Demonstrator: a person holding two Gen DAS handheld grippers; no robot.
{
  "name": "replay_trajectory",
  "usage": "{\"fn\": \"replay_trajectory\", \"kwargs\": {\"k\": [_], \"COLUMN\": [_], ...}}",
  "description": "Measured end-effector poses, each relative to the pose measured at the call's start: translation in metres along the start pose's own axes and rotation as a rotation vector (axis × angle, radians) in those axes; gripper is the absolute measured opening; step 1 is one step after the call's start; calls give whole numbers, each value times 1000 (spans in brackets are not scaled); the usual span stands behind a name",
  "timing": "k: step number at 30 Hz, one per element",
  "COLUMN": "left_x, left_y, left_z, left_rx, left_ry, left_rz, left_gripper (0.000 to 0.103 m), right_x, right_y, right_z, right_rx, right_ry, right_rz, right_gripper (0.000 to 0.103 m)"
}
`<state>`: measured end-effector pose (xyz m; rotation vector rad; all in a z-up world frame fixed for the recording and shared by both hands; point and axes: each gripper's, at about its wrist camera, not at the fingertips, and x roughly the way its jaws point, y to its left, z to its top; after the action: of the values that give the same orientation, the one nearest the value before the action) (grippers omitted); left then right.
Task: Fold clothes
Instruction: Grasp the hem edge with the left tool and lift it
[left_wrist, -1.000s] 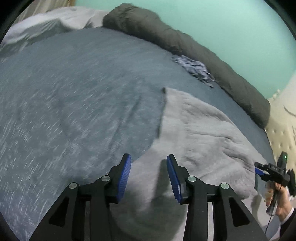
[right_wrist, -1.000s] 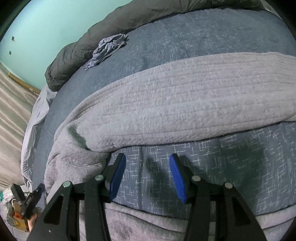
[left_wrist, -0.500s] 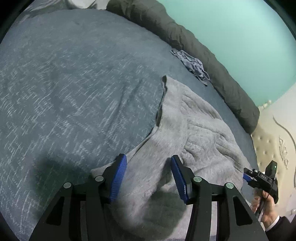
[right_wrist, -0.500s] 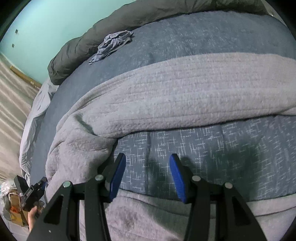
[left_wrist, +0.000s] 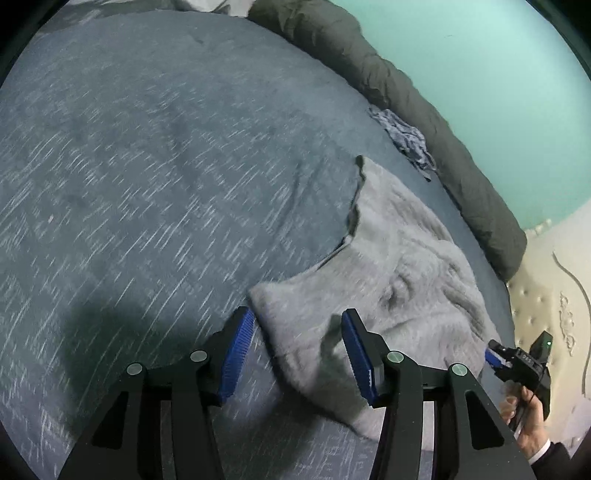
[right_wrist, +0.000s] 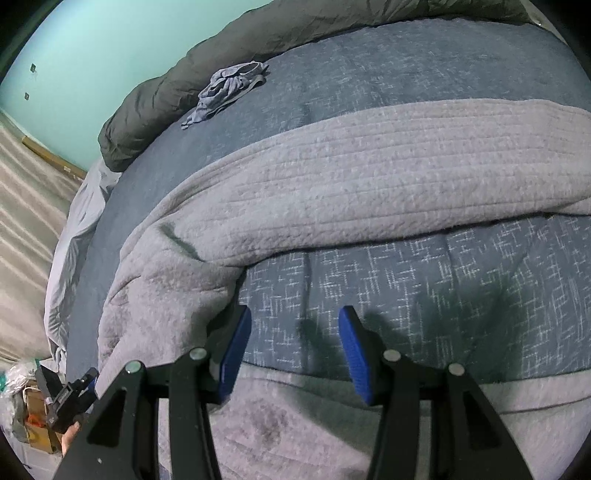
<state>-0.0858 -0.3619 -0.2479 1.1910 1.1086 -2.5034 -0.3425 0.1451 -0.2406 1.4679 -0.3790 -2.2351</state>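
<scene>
The left view is motion-blurred across the bedspread (left_wrist: 155, 192) and garment (left_wrist: 399, 280). The right view's lower edge cuts off the garment (right_wrist: 369, 184). The crumpled cloth (right_wrist: 229, 88) cannot be identified. Clutter (right_wrist: 26, 413) at the lower left corner is indistinct.

Home bedroom; bed (left_wrist: 155, 155) with blue-grey cover; rolled dark duvet (left_wrist: 424, 110); tufted headboard (left_wrist: 543, 295); mint wall (left_wrist: 498, 74)

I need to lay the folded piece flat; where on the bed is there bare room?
Bare bedspread left of the grey garment, up to the dark rolled duvet. Crowded by the crumpled blue cloth beside that duvet.
</scene>
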Motion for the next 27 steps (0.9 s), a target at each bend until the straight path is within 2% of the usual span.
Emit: {"fn": "replay_trajectory", "kwargs": {"k": [4,8,10,12,13,15,19,21,23,27], "left_x": [3,10,13,13,12,3,-37,-47,-39,-8], "left_y": [-1,3,6,7,7,1,-31,-42,-34,6], "left_z": [-7,-4,-1,0,0,0,3,0,-1,-3], "left_rx": [-29,-65,-95,-99,-95,-64,80,130,112,-34], "left_ry": [27,14,-1,-18,-25,-54,-162,-179,-151,-58], "left_rz": [-53,-92,-109,-121,-120,-118,-89,-72,-54,-54], "left_gripper": [54,52,33,22,20,15,13,13,13,13], "right_x": [-3,-4,-6,-8,-9,-12,-14,-14,-13,-11], "right_y": [2,3,6,8,8,9,11,12,12,19], "right_z": [1,-1,-2,-2,-2,-1,-1,-1,-2,2], "right_rx": [-1,0,-8,-15,-16,-20,-34,-33,-28,-46], "right_ry": [-8,-6,-3,-3,-4,-8,-12,-12,-9,-4], "right_rz": [6,10,8,9,9,11,6,6,7,4], "right_gripper": [50,50,50,50,50,50,50,50,50,50]}}
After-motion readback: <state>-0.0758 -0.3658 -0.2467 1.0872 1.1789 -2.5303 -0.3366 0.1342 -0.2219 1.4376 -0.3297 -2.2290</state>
